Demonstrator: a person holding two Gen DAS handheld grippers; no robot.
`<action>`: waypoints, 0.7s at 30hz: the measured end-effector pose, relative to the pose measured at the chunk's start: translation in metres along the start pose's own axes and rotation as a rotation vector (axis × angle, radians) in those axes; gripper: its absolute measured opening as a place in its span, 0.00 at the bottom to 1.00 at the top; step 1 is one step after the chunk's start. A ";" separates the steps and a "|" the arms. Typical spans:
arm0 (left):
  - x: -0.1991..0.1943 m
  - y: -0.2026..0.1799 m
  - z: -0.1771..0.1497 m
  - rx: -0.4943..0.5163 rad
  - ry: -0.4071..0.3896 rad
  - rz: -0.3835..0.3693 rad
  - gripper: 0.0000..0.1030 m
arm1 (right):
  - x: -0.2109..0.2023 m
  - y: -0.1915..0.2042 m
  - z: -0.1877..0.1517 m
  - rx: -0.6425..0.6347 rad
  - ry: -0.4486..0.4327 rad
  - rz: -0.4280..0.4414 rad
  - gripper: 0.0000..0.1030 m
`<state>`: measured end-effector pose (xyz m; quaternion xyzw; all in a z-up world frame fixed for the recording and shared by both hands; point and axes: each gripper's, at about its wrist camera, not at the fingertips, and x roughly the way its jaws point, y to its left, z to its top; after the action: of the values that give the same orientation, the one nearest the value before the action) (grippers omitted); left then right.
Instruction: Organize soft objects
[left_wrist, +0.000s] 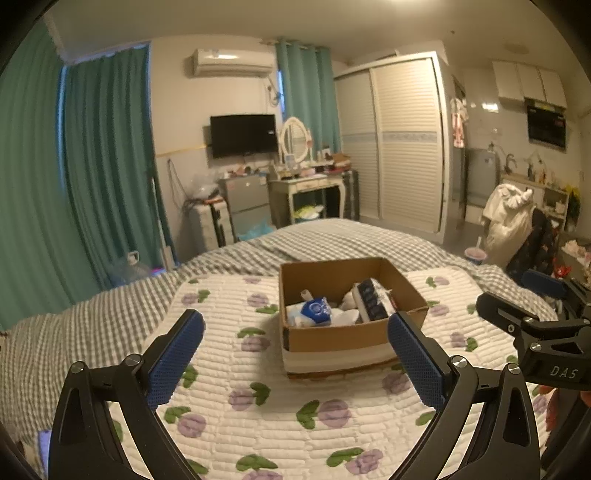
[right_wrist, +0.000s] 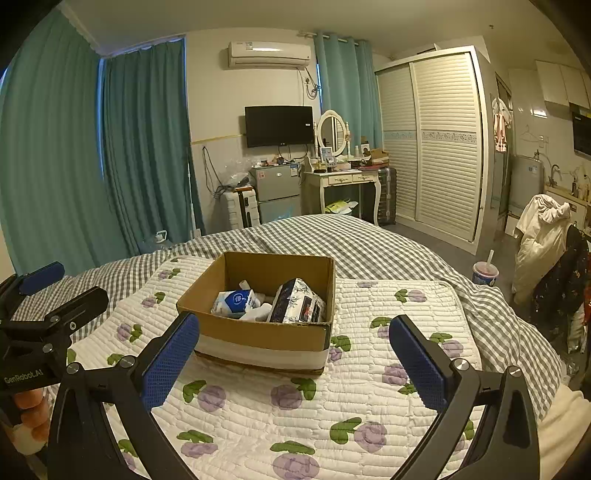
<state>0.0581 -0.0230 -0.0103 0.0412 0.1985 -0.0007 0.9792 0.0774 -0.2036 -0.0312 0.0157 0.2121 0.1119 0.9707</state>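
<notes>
An open cardboard box (left_wrist: 332, 338) sits on a white quilt with purple flowers (left_wrist: 258, 406) on the bed. Inside lie a white and blue soft pack (left_wrist: 314, 312), a dark patterned tissue pack (left_wrist: 371, 302) and a white plush piece (left_wrist: 347, 301). The box (right_wrist: 258, 336) and its contents, the blue pack (right_wrist: 236, 299) and the tissue pack (right_wrist: 299, 302), also show in the right wrist view. My left gripper (left_wrist: 295, 325) is open and empty, just short of the box. My right gripper (right_wrist: 293, 328) is open and empty, near the box's front.
The grey checked bedspread (left_wrist: 332, 236) runs to the bed's far edge. Beyond stand a small fridge (right_wrist: 277, 192), a dressing table (right_wrist: 347, 181), a wardrobe (right_wrist: 436, 140) and teal curtains (right_wrist: 140, 140). A drink cup (right_wrist: 484, 273) stands right of the bed.
</notes>
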 end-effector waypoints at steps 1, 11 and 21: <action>0.000 0.000 0.000 -0.001 0.000 0.001 0.99 | 0.000 0.000 0.000 -0.001 -0.001 -0.002 1.00; 0.001 0.001 -0.001 -0.003 0.001 0.001 0.99 | 0.000 0.001 0.001 -0.003 0.002 -0.001 1.00; 0.001 0.001 -0.004 -0.004 0.004 0.005 0.99 | 0.000 0.002 0.000 -0.005 0.002 0.000 1.00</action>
<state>0.0574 -0.0215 -0.0139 0.0397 0.2004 0.0021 0.9789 0.0770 -0.2018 -0.0307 0.0135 0.2126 0.1126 0.9705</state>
